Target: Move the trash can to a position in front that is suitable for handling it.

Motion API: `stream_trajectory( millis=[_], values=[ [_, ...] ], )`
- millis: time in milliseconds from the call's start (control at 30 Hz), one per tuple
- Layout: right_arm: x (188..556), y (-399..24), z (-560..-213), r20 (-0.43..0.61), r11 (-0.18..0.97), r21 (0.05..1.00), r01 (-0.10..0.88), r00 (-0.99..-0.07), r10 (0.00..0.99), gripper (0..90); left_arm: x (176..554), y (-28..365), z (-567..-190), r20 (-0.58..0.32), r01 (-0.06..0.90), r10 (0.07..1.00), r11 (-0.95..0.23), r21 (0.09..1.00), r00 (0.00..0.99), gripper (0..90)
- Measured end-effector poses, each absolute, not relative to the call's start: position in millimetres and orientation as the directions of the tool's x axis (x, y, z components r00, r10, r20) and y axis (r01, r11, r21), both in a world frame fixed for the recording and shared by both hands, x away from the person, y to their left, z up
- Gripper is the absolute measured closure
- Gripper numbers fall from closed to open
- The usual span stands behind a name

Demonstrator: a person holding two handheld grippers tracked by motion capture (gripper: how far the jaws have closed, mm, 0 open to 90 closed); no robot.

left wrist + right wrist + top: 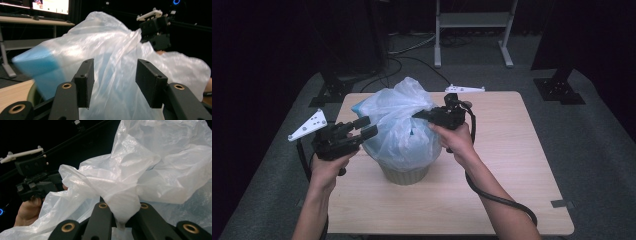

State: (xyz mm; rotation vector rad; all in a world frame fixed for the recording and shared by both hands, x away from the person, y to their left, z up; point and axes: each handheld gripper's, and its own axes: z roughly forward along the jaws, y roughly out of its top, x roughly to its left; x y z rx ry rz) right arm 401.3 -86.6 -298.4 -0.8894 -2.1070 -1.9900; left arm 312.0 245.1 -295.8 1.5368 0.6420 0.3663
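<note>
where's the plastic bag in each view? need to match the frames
High view: plastic bag mid-table, bulging over a beige bin.
Left gripper view: bag across the middle, beyond the open left gripper.
Right gripper view: bag at centre and right, a gathered fold pinched in the right gripper.
Shared landmark: that pinched fold.

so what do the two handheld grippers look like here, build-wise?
Both are black, blocky units. The left gripper has flat rectangular jaw pads on arms with brass-coloured pivot bushings, as does the right gripper. Each carries a pale three-cornered plate dotted with holes, and a thick black cable trails back along the forearm. The forearms are bare, no sleeves or gloves.
</note>
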Motion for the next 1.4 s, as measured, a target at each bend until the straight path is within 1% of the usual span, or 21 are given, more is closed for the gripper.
stream_trajectory(
  millis=[233, 367, 467, 1000, 1300, 1400],
  values=[
    [406, -98, -295, 0.477, -0.067, 0.871, 0.486, -0.807, 0.348, 88.1, 306, 248, -303, -0.135, 0.163, 0.607, 0.008, 0.987, 0.783, 44.7],
    [408, -104, -292, 0.484, -0.088, 0.869, 0.486, -0.802, 0.349, 88.1, 303, 250, -308, -0.139, 0.168, 0.613, 0.011, 0.986, 0.778, 40.6],
    [408, -106, -288, 0.485, -0.101, 0.870, 0.482, -0.802, 0.348, 88.1, 300, 253, -313, -0.139, 0.168, 0.617, 0.012, 0.986, 0.774, 39.1],
    [408, -120, -264, 0.471, -0.142, 0.880, 0.453, -0.798, 0.375, 88.2, 296, 256, -331, -0.132, 0.173, 0.634, -0.002, 0.985, 0.762, 35.3],
    [407, -132, -251, 0.468, -0.174, 0.883, 0.436, -0.792, 0.391, 88.2, 294, 253, -336, -0.141, 0.182, 0.634, 0.001, 0.983, 0.760, 29.8],
    [406, -137, -246, 0.463, -0.181, 0.886, 0.427, -0.790, 0.401, 88.2, 293, 252, -338, -0.138, 0.180, 0.633, -0.003, 0.984, 0.761, 29.3]
  ],
)
